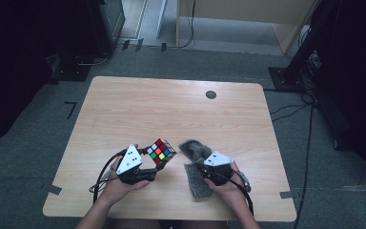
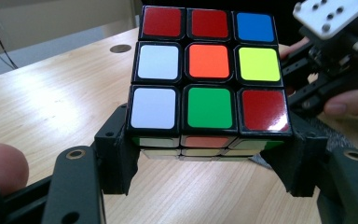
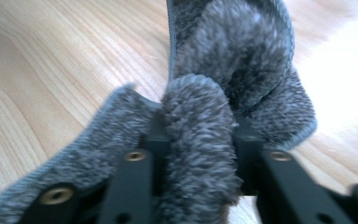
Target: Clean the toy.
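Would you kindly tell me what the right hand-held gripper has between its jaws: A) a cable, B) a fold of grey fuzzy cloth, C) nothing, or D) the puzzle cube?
B: in the right gripper view, the right hand-held gripper has its jaws pinched on a fold of the grey fuzzy cloth, while the puzzle cube sits in the left hand-held gripper.

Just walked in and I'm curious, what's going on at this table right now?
A person at a wooden table works with a handheld gripper in each hand. The left gripper is clamped on a scrambled puzzle cube, holding it up off the tabletop. The right gripper has pinched a fold of a fuzzy grey cloth, the rest of which lies on the table just right of the cube. It looks as if the cube may be about to get wiped.
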`<state>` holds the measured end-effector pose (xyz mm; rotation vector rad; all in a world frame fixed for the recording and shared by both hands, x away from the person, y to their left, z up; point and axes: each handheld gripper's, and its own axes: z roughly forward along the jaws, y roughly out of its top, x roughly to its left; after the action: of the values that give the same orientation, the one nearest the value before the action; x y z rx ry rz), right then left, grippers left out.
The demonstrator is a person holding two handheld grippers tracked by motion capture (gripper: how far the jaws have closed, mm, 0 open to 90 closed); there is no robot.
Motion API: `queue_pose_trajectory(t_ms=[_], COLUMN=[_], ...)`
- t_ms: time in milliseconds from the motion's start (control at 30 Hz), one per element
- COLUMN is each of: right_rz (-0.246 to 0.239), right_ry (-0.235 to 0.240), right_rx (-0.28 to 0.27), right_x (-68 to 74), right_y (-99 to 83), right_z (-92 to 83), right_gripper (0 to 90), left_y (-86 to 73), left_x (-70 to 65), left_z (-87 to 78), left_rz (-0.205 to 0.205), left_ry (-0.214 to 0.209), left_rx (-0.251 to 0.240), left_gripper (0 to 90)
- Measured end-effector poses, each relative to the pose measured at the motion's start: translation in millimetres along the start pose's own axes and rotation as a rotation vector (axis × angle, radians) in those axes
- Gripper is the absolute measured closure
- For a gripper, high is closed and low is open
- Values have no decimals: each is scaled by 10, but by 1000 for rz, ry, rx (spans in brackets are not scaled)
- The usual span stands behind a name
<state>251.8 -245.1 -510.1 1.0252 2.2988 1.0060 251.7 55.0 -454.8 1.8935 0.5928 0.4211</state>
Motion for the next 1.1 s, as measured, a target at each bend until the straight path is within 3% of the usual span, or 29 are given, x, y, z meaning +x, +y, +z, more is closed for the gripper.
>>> queue_pose_trajectory(t_ms=[33, 100, 200, 267, 367, 467, 533, 633, 700, 767, 833, 967, 1033, 1100], right_rz=[-3, 45, 145, 200, 232, 289, 313, 305, 353, 339, 331, 304, 281, 260], right_ry=[-18, -25, 22, 93, 181, 304, 341, 298, 289, 237, 215, 228, 243, 226], right_rx=[-7, -62, -202, -315, -436, -517, -518, -477, -449, -371, -328, -419, -467, -452], right_x=[8, 21, 17, 35, 93, 174, 230, 275, 235, 211, 208, 252, 285, 320], right_y=[20, 83, 201, 281, 379, 471, 496, 459, 391, 351, 336, 417, 467, 477], right_z=[-25, -119, -326, -489, -655, -752, -741, -645, -566, -490, -453, -591, -668, -662], right_gripper=[739, 745, 745, 744, 741, 738, 738, 738, 738, 737, 735, 727, 724, 722], left_y=[-4, -14, -25, -33, -41, -42, -41, -16, -2, 11, 21, -6, -4, 16], left_x=[-4, -24, -51, -80, -150, -217, -251, -290, -284, -263, -243, -247, -259, -278], left_z=[8, 25, 60, 76, 95, 115, 114, 80, 51, 24, 16, 50, 62, 51], left_rz=[3, 20, 34, 46, 77, 96, 109, 114, 113, 98, 86, 115, 116, 115], left_ry=[-6, 0, -1, -29, -73, -103, -117, -136, -146, -158, -164, -127, -131, -143], left_rx=[4, 13, 28, 29, 24, 15, 4, -29, -47, -65, -69, -25, -21, -33], left_gripper=[337, 338, 338, 338, 338, 339, 339, 339, 339, 340, 340, 340, 340, 340])
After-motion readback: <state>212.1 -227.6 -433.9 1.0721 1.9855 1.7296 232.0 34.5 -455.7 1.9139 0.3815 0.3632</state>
